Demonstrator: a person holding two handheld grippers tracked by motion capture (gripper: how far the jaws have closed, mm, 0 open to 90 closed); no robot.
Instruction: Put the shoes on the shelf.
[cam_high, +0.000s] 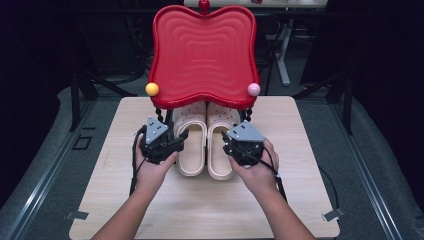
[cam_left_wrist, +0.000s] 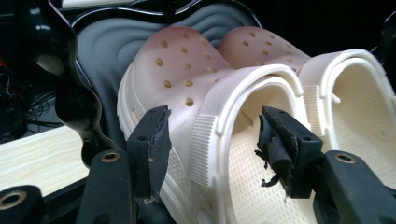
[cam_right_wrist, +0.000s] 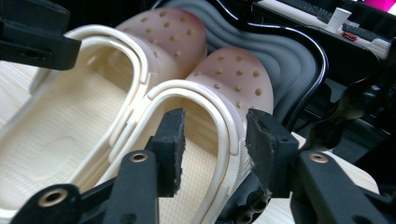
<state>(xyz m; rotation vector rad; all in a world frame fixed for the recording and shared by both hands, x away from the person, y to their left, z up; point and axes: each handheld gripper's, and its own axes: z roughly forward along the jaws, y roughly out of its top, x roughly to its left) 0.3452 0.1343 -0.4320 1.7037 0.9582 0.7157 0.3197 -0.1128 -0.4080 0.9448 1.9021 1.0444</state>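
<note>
Two cream clogs lie side by side on the table, toes under a red wavy tray on black legs. The left clog (cam_high: 192, 150) (cam_left_wrist: 187, 70) has its outer side wall between the jaws of my left gripper (cam_high: 176, 145) (cam_left_wrist: 212, 135), one pad outside, one inside the opening; a gap shows at the inner pad, so it is open. My right gripper (cam_high: 234, 146) (cam_right_wrist: 215, 135) straddles the outer wall of the right clog (cam_high: 220, 150) (cam_right_wrist: 233, 70) the same way, open, with gaps on both sides.
The red tray (cam_high: 202, 50) stands over the clogs' toes, carrying a yellow ball (cam_high: 152, 89) and a pink ball (cam_high: 254, 89) at its front corners. Its grey underside (cam_left_wrist: 102, 51) (cam_right_wrist: 289, 60) is close above the shoes. The wooden table (cam_high: 200, 210) stretches toward the person.
</note>
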